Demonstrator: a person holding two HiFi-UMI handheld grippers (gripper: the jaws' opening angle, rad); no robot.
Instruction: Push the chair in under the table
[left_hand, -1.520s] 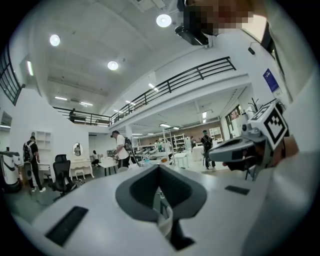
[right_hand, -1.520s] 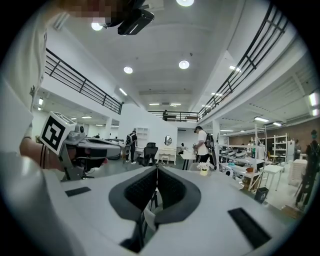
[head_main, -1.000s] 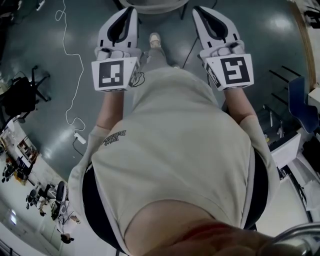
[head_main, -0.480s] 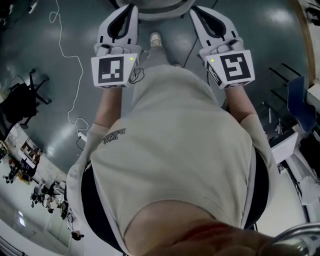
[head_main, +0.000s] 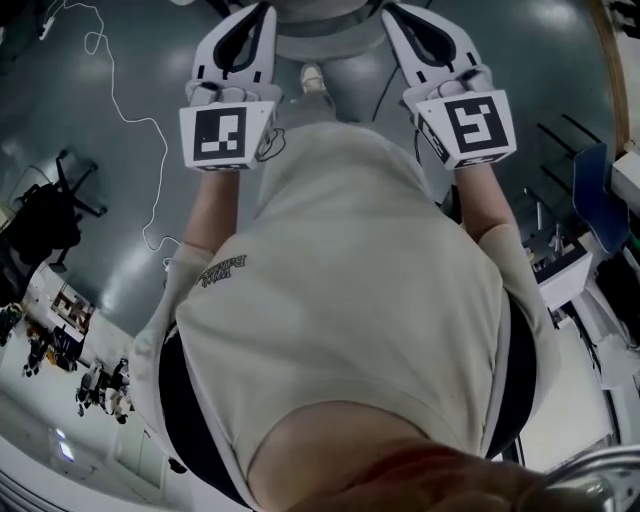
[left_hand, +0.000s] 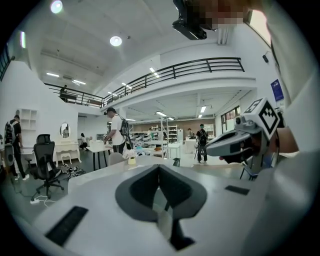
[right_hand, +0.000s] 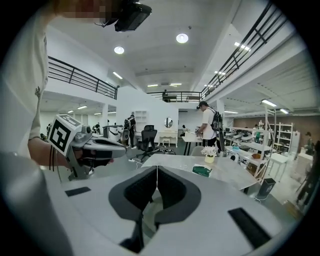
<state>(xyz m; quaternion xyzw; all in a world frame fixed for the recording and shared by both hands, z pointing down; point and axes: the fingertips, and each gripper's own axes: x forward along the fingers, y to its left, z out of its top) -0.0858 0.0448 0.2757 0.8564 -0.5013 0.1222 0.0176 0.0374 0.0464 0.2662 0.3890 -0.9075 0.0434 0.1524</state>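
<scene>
Directly ahead, between the tips of the left gripper (head_main: 260, 14) and right gripper (head_main: 396, 14), sits the grey chair (head_main: 322, 35). Both pairs of jaws are pressed together, nothing between them. Contact with the chair undetermined. Beyond the jaws stands the table (right_hand: 227, 174).

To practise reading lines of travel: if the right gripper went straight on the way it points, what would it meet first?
Probably the grey chair, close ahead of the right gripper in the head view; the table stands beyond. Depth is unclear.
</scene>
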